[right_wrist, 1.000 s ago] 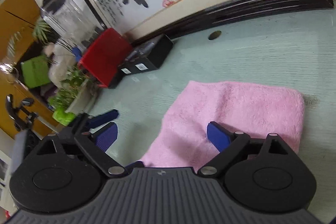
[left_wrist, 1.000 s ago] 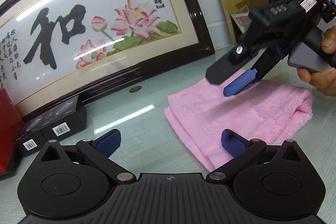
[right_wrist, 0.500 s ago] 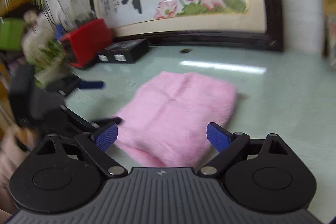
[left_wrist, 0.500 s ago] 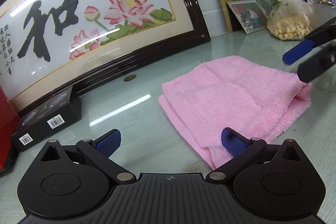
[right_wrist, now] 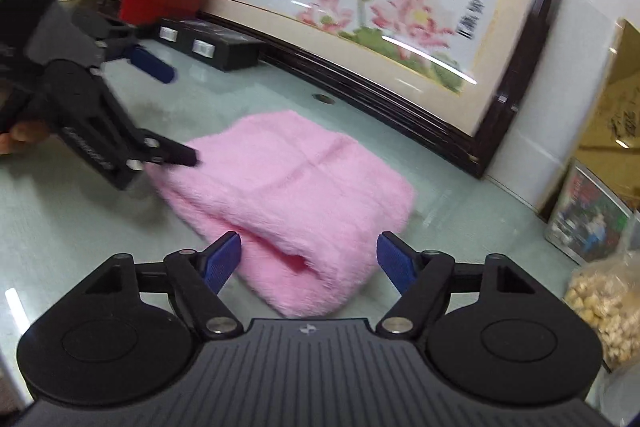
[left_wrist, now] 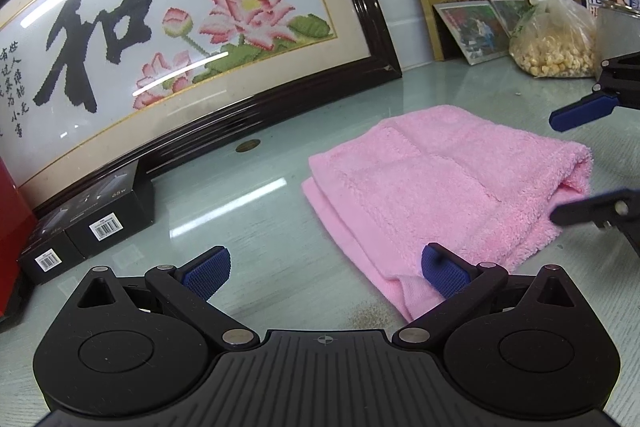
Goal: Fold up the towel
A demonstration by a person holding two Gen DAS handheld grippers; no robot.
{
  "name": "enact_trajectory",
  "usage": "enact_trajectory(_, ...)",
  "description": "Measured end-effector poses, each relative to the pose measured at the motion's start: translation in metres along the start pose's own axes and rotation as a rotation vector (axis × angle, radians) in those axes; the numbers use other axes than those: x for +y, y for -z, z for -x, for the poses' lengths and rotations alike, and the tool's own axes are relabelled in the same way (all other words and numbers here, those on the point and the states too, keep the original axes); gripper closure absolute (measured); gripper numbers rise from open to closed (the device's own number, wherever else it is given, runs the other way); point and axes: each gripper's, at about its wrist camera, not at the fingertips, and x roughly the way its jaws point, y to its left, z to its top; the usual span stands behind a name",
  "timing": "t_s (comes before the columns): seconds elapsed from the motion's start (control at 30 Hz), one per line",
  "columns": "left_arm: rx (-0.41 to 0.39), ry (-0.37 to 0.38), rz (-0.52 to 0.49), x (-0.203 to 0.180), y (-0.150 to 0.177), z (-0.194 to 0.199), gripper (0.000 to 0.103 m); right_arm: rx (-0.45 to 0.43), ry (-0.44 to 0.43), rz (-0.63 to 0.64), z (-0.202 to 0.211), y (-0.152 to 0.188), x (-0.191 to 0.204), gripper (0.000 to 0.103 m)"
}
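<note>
Now folded fluffy pink towel (left_wrist: 448,183) lies flat on pale green glass surface (left_wrist: 260,211); left claw (left_wrist: 326,269) & right claw (right_wrist: 310,261) both wide open, empty.

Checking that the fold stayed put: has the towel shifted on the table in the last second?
No. In the left wrist view the towel lies the same way relative to the coin and the frame.

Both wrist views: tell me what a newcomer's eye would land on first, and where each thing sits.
The folded pink towel grabs the eye first, lying in the middle of the pale green glass tabletop. Behind it, the big dark-framed lotus cross-stitch leans against the wall. Both tongs stand open at opposite ends of the towel: the left tongs at one end, the right tongs at the other.
</note>
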Motion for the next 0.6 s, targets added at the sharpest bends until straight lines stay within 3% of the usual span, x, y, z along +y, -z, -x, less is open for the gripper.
enact_trajectory(0.13, 0.007, -0.011, 0.017, 0.003, 0.000, 0.000, 0.000, -0.021, -0.013, 0.051, -0.002, -0.004, 0.011, 0.026)
enact_trajectory(0.33, 0.030, -0.098, 0.110, 0.021, -0.001, -0.004, 0.000, 0.023, -0.128, -0.014, -0.035, -0.014, -0.002, 0.027)
enact_trajectory(0.4, 0.024, -0.114, 0.151, 0.029, -0.002, -0.002, 0.000, 0.044, -0.132, -0.045, -0.043, -0.017, 0.011, 0.027)
enact_trajectory(0.6, 0.002, -0.150, 0.209, 0.039, -0.003, 0.003, 0.000, 0.057, -0.101, -0.081, -0.066, -0.023, -0.022, 0.031)
